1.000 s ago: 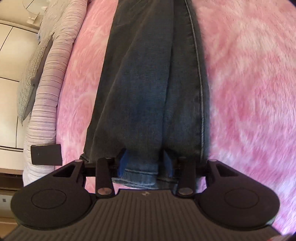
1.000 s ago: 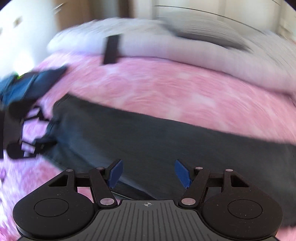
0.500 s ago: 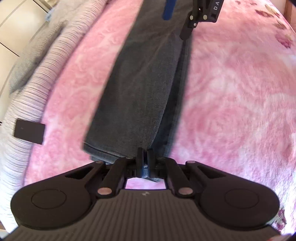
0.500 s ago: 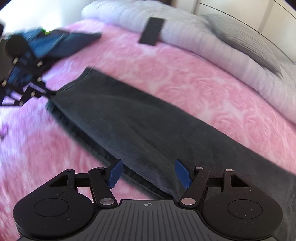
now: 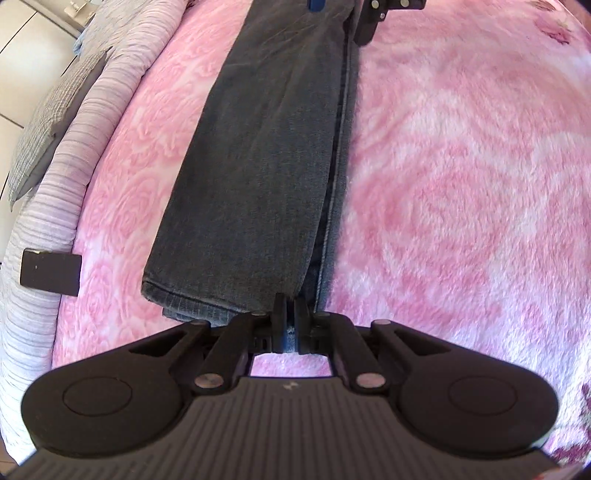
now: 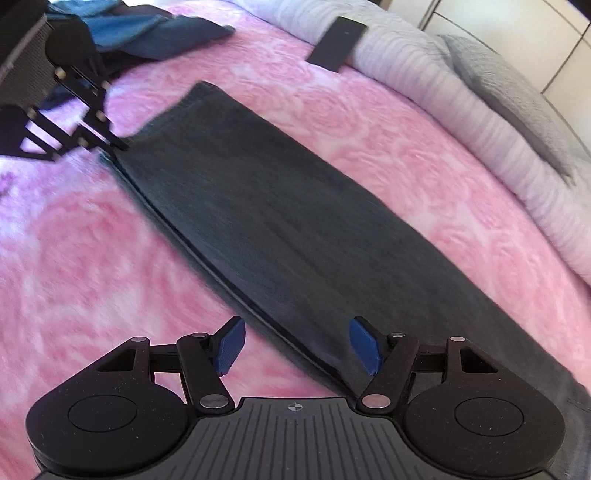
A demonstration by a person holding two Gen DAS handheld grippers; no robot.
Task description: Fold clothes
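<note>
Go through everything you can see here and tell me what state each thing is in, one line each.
Jeans: lying flat on the pink blanket, legs stacked lengthwise.
Left tool: shut on the jeans' hem corner.
Right tool: open, over the jeans' edge, not gripping.
Blue garment: crumpled, unfolded, at the blanket's far end.
Black flat object: lying at the blanket's edge.
Pillow: lying on the striped bedding.

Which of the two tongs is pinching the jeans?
The left tongs: shut on the hem of the dark jeans. The right tongs hang open above them, blue pads apart.
</note>
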